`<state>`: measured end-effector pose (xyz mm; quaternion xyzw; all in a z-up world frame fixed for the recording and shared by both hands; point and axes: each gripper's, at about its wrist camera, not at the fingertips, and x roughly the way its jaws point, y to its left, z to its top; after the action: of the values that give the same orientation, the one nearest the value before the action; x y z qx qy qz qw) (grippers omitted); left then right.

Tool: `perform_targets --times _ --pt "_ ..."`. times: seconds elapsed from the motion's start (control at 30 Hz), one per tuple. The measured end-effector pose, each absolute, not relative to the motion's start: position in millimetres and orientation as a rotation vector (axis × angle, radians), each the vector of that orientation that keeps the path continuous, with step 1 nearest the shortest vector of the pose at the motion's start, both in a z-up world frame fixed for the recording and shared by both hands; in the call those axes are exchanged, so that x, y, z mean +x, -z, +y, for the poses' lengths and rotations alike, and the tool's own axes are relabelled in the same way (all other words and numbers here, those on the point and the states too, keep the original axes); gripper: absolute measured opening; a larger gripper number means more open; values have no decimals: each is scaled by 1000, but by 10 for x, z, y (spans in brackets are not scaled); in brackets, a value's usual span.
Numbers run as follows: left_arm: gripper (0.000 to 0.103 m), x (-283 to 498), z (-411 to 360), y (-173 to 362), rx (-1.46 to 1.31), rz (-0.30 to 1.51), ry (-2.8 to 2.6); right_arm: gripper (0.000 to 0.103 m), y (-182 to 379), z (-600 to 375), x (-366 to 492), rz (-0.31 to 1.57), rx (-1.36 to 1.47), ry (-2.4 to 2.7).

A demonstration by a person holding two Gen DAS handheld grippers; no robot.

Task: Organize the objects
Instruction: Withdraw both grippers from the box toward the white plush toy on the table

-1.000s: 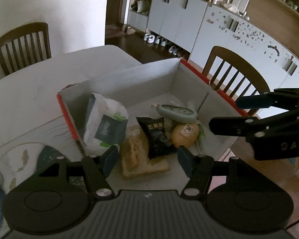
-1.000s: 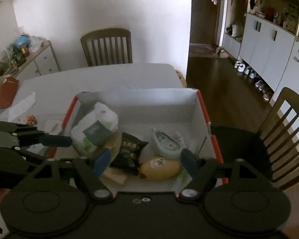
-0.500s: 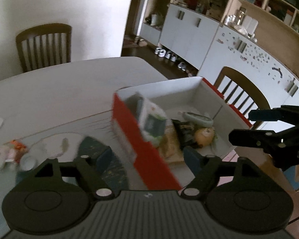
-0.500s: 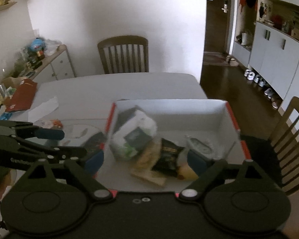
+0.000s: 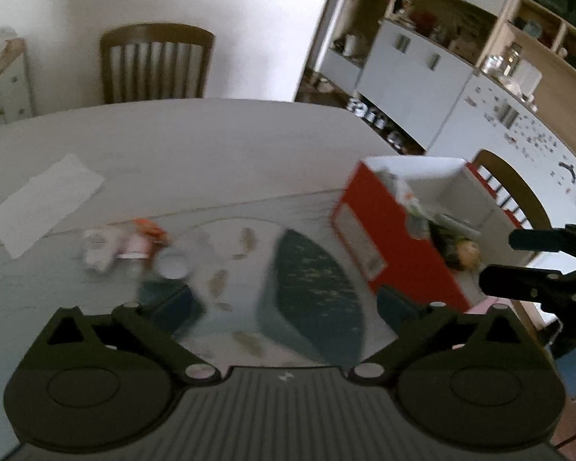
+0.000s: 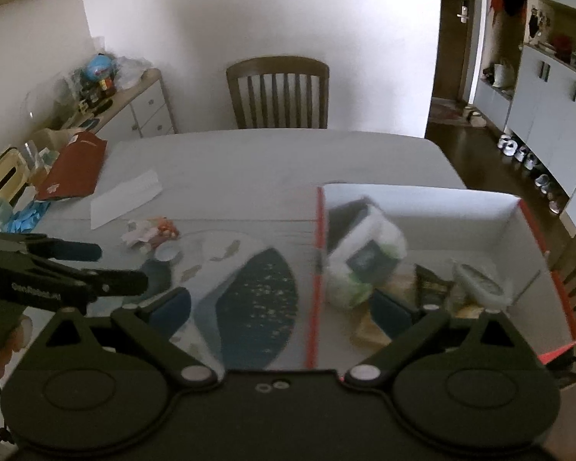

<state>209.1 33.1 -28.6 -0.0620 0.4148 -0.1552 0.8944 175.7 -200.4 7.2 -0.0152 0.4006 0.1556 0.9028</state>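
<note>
- Left gripper point(image 5: 284, 309): jaws opening, already wide, nothing between them; below the gap only the fish-print mat point(image 5: 307, 280).
- Right gripper point(image 6: 284, 309): jaws opening too, wide, gripping nothing. Its left finger hangs over the mat point(image 6: 257, 288), its right finger point(image 6: 393, 313) over the box interior, so the box's red left wall point(image 6: 316, 269) runs up between the two fingers.
- Box point(image 5: 368, 226): red outside, white inside, sits at the table's right side, well right of the left gripper's gap; its near corner lies just beside that gripper's right finger point(image 5: 397, 305).
- In the box point(image 6: 518, 207): white packet with a dark label point(image 6: 368, 253) against the left wall, a dark snack bag point(image 6: 430, 284), a grey-white oval thing point(image 6: 476, 282), something yellow-brown underneath. Blurred, cannot tell more.
- Loose on the mat, left of both grippers' gaps: crumpled white-and-orange wrapper point(image 6: 149, 232), small round white cap or cup point(image 6: 167, 253) touching or just beside it, cannot tell which.
- White paper slip point(image 6: 124, 198) further back on the bare table point(image 6: 268, 161); red folder point(image 6: 73, 169) at the left edge.
- Open room: back half of the table is bare up to the far chair point(image 6: 278, 94).
- Edges: table's right edge runs just behind the box, a chair point(image 5: 510, 188) right against that side, floor beyond.
- The left gripper's fingers point(image 6: 76, 251) show in the right view, above the mat's left part.
</note>
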Motion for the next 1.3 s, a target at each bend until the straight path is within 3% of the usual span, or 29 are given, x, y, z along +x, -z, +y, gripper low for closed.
perform_targets --times 0.6,1.3 --pt "103 2219 1413 587 -180 834 273 96 338 -951 2005 909 -126 -385" --pt "103 3143 1672 1264 30 905 202 89 897 -269 2590 975 -260 -458"
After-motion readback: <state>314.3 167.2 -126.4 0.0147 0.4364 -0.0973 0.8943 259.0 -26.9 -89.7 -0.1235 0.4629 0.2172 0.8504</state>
